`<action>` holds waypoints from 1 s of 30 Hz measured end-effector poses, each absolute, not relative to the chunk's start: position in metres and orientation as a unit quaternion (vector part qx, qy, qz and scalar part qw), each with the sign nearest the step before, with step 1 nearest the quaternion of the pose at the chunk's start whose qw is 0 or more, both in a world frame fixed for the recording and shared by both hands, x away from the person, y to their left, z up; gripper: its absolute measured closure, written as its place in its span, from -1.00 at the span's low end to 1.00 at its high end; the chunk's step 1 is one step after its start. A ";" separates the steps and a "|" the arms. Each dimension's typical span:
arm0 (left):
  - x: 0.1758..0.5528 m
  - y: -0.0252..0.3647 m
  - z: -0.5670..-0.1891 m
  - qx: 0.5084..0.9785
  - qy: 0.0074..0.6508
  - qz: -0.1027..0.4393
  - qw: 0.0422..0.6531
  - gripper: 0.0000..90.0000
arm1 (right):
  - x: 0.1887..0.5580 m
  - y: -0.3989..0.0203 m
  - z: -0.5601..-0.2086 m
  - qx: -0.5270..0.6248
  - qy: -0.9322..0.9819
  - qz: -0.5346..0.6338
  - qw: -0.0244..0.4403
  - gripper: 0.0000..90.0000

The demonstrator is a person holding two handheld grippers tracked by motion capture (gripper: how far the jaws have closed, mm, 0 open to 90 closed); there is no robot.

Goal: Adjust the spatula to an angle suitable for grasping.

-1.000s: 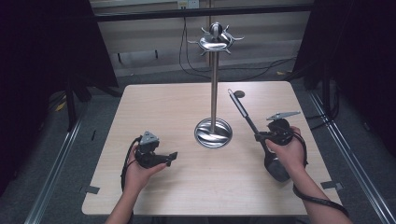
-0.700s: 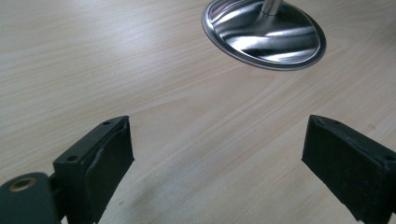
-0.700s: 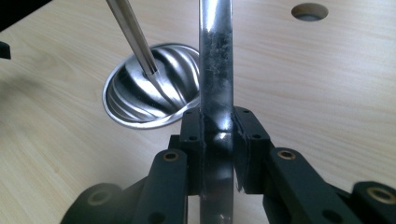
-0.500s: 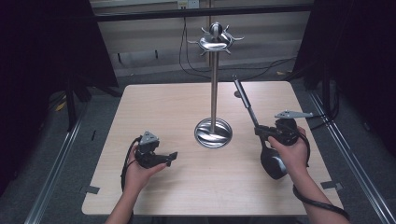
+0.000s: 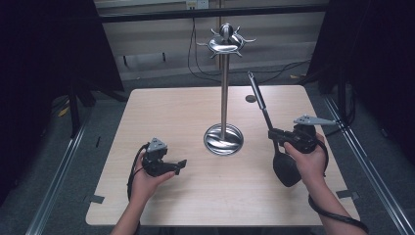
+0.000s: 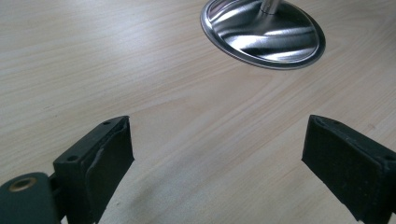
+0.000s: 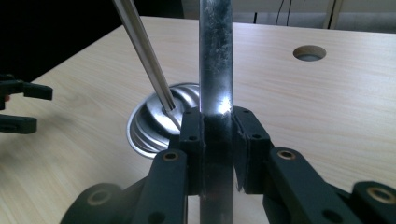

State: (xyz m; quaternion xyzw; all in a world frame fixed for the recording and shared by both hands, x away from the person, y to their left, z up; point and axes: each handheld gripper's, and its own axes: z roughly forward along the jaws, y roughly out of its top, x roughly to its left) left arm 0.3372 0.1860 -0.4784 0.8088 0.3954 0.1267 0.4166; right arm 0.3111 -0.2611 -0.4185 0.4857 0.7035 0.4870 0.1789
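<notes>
A tall metal stand (image 5: 224,93) with a hooked crown rises from its round base (image 5: 223,139) at mid-table. My right gripper (image 5: 272,134) is shut on a long utensil (image 5: 259,100), which has a metal handle and a black head (image 5: 286,170). The handle slants up and away, and the head hangs just above the table by the hand. In the right gripper view the handle (image 7: 215,65) stands clamped between the jaws of my right gripper (image 7: 217,122), with the stand's pole (image 7: 142,46) behind it. My left gripper (image 5: 182,166) is open and holds nothing, low over the table left of the base (image 6: 264,35).
A round hole (image 5: 251,98) is in the tabletop at the back right, behind the utensil's handle. Dark curtains flank the table, and cables run along the floor behind it. Bare wood lies between my left gripper (image 6: 215,158) and the stand's base.
The right gripper has tipped the utensil more upright, so the handle's tip has risen and moved away. The left gripper has stayed put.
</notes>
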 end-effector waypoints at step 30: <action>0.337 0.185 -0.479 0.809 0.396 0.127 0.416 -0.81 | 0.289 -0.263 -0.403 0.442 0.670 0.564 0.192 0.68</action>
